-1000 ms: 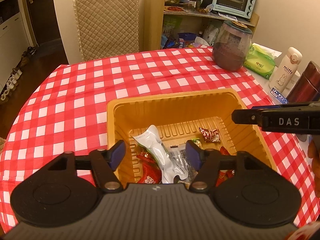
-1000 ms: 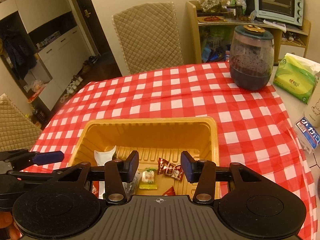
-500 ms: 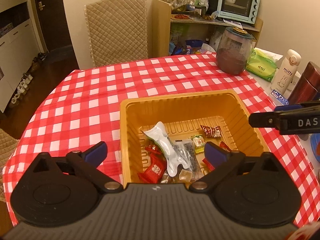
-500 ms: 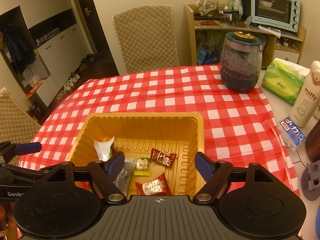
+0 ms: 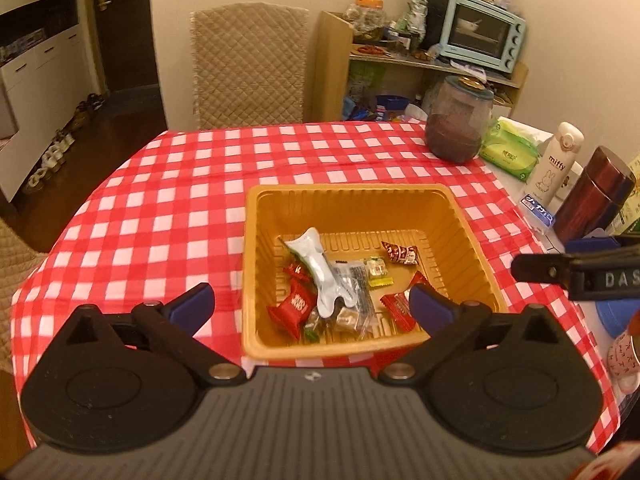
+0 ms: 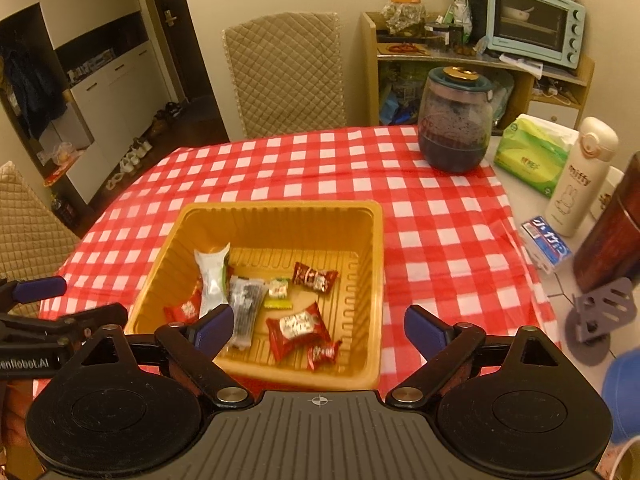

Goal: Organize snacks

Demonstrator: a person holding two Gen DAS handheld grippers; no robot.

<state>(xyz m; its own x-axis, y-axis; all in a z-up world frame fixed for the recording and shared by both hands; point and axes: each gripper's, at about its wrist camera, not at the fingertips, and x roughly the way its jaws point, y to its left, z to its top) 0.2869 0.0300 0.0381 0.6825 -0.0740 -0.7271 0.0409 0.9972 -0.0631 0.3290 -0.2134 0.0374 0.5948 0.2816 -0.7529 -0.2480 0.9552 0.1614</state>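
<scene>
An orange plastic bin sits on the red checked tablecloth. It holds several wrapped snacks: a white pouch, red candy packs, a clear dark packet and a small green sweet. My left gripper is open and empty, held above the bin's near edge. My right gripper is open and empty above the bin's near right side. Each gripper shows at the edge of the other's view.
At the right stand a dark glass jar, a green tissue pack, a white Miffy bottle, a maroon flask and a small blue box. A quilted chair and a shelf with a toaster oven are behind the table.
Both grippers have opened wide and pulled back and up from the bin, so more of the table and room shows. The snacks in the bin lie as before.
</scene>
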